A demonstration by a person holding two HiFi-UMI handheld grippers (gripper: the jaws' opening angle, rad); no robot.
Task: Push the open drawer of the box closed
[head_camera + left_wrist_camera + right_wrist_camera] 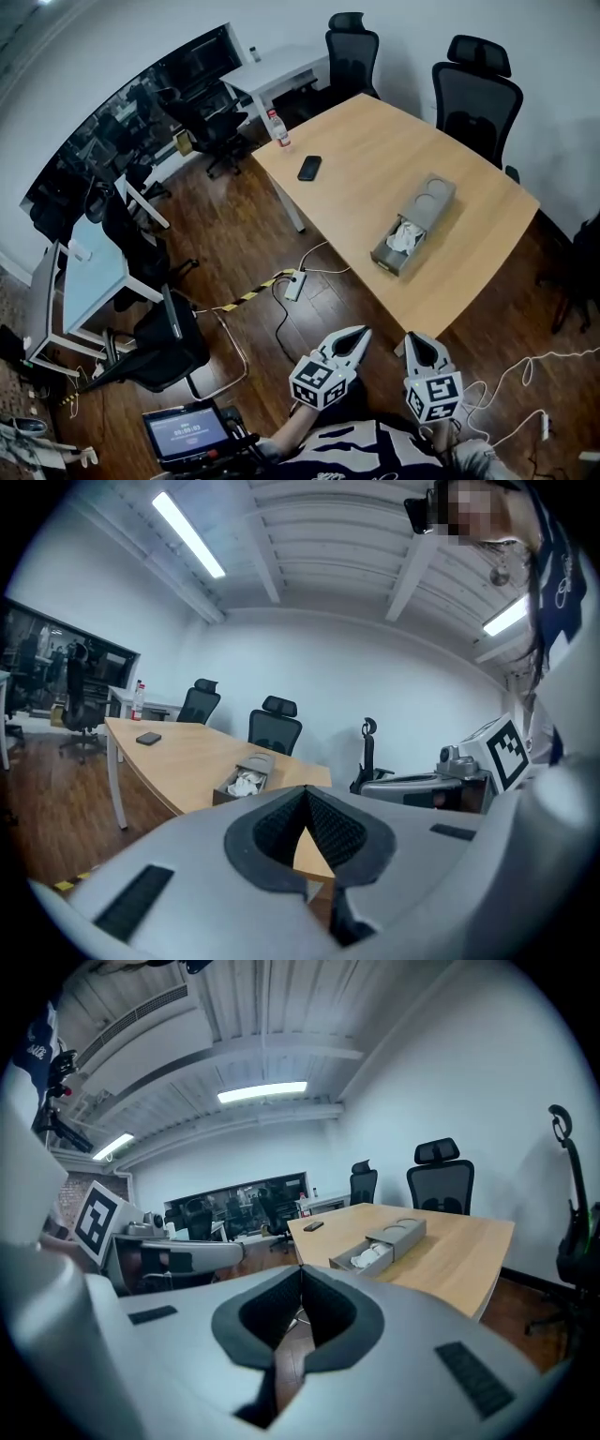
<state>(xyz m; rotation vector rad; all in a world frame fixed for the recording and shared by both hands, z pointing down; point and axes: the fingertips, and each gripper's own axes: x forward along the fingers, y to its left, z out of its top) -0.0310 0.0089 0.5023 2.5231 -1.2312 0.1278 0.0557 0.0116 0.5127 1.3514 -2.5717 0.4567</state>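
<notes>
A grey box (429,202) lies on the wooden table (366,178), with its drawer (400,244) pulled out toward the table's near edge and white crumpled stuff inside. The same box (255,764) (401,1234) and open drawer (364,1257) appear far off in both gripper views. My left gripper (363,332) (305,789) and right gripper (412,338) (301,1267) hover side by side low in the head view, over the floor and well short of the table. Both are shut with nothing between their jaws.
A black phone (309,168) and a bottle (277,127) rest at the table's far left end. Black office chairs (473,94) stand behind the table. A power strip (295,284) and cables lie on the wooden floor below. A screen (187,433) shows at bottom left.
</notes>
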